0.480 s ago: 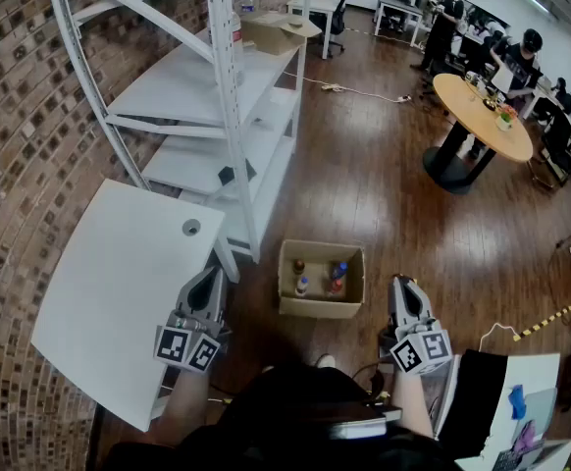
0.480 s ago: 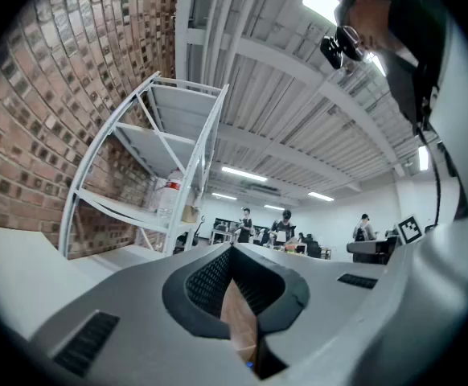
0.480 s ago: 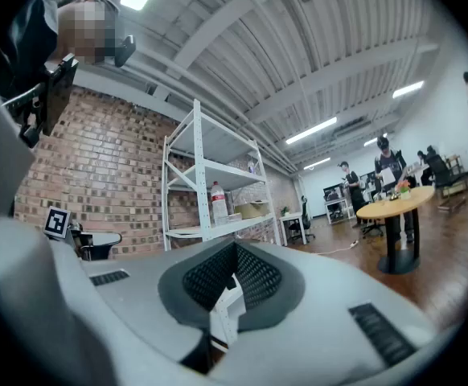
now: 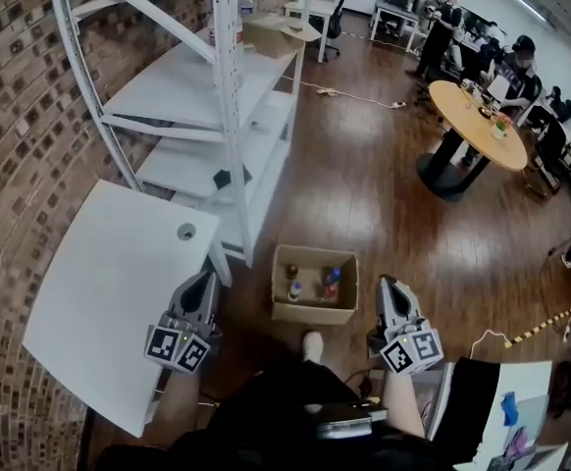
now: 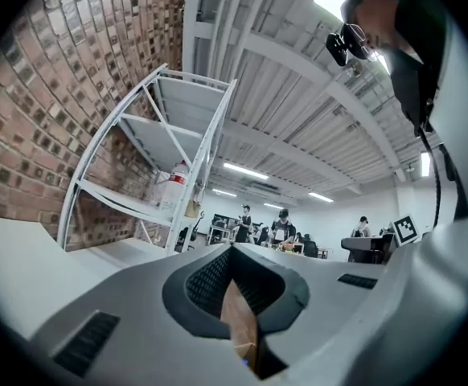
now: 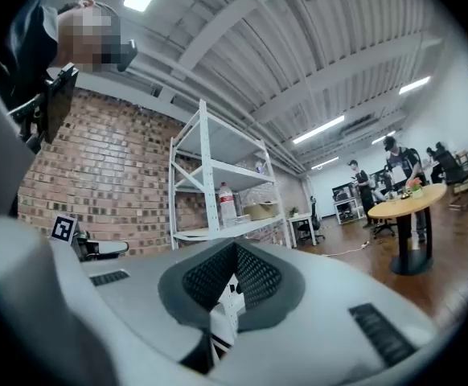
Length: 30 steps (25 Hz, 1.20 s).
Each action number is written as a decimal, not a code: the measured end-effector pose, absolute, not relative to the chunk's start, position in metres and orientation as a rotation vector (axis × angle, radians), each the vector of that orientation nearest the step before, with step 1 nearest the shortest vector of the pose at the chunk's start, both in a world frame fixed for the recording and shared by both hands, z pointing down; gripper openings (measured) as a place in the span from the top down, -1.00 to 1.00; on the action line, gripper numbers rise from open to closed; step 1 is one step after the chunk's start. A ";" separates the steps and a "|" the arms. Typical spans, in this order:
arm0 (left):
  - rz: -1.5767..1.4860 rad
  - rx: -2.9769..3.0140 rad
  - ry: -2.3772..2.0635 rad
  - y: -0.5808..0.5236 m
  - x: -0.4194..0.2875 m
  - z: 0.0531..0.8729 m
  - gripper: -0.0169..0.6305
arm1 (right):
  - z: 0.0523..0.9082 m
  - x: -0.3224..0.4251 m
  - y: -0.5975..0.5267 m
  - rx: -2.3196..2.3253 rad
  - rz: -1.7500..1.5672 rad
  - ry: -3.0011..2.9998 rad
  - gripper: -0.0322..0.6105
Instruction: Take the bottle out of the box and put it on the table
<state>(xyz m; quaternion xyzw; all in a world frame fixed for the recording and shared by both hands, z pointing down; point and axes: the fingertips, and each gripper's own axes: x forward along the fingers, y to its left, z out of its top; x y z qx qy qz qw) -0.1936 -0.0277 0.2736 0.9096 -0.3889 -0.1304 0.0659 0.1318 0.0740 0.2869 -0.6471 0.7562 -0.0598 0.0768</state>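
An open cardboard box (image 4: 314,309) stands on the wooden floor just ahead of my feet. Several bottles stand in it, among them a white one (image 4: 293,288) and one with a blue cap (image 4: 334,277). The white table (image 4: 109,292) is at the left. My left gripper (image 4: 205,283) hovers by the table's near corner, left of the box, shut and empty. On the other side of the box my right gripper (image 4: 388,287) is held level, also shut with nothing in it. In both gripper views the jaw tips meet, left (image 5: 232,252) and right (image 6: 234,248).
A white metal shelf rack (image 4: 229,116) stands beyond the table against the brick wall, with a bottle (image 5: 174,187) on one shelf. My foot (image 4: 312,344) is just behind the box. A round wooden table (image 4: 482,116) with people around it is at the far right.
The view has shifted a little and the box lies slightly nearer to me. Both grippers keep about the same pose beside it, still shut.
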 end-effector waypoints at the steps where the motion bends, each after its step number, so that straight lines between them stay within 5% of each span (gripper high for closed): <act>1: -0.393 2.747 -1.171 -0.030 -0.188 0.274 0.93 | 0.289 0.132 0.069 -1.927 -0.179 2.285 0.89; 30: -0.422 2.788 -1.324 -0.132 -0.016 0.254 0.93 | 0.299 0.302 -0.098 -1.717 -0.224 2.431 0.89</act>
